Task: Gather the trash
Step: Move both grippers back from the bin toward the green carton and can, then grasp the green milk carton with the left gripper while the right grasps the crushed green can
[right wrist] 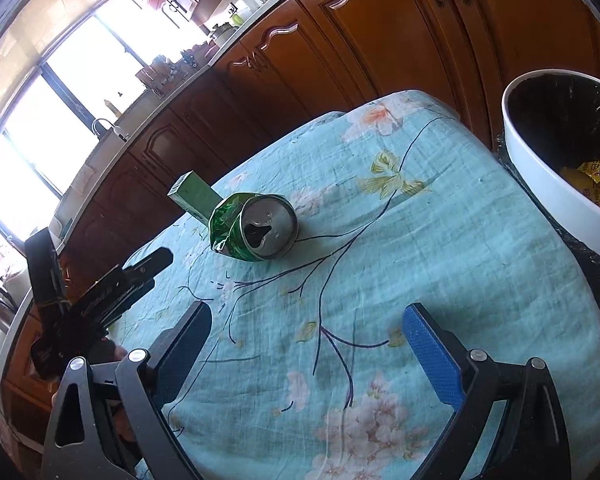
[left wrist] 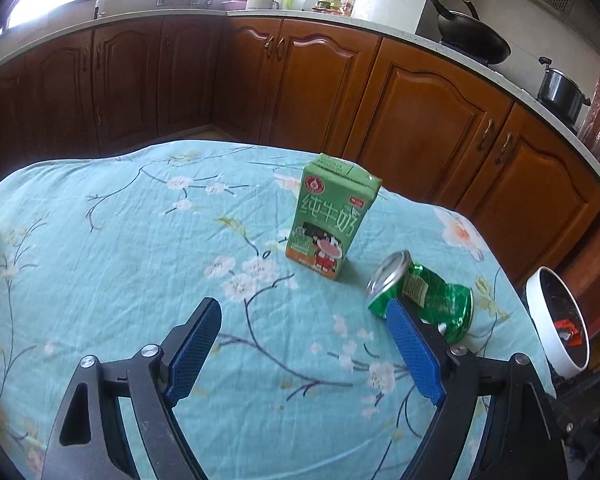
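**Mia:** What does the left camera see?

**Ben:** The left gripper (left wrist: pixel 302 314) is wide apart, with nothing between its blue pads (left wrist: pixel 194 346). It hangs over the flowery blue tablecloth (left wrist: pixel 112 248). A green milk carton (left wrist: pixel 332 220) stands upright, farther away. A squashed green can (left wrist: pixel 424 294) lies on its side, near the carton, just behind the right pad. A white trash bin (left wrist: pixel 540 312) sits past the table's right edge, with some trash inside.

**Mia:** And the right camera?

**Ben:** The right gripper (right wrist: pixel 308 326) is wide apart too, and empty. The can (right wrist: pixel 254 228) lies ahead, its open top facing us. The carton (right wrist: pixel 194 196) peeks out behind it. The bin (right wrist: pixel 536 184) is at the far right. The other gripper (right wrist: pixel 112 284) shows at the left.
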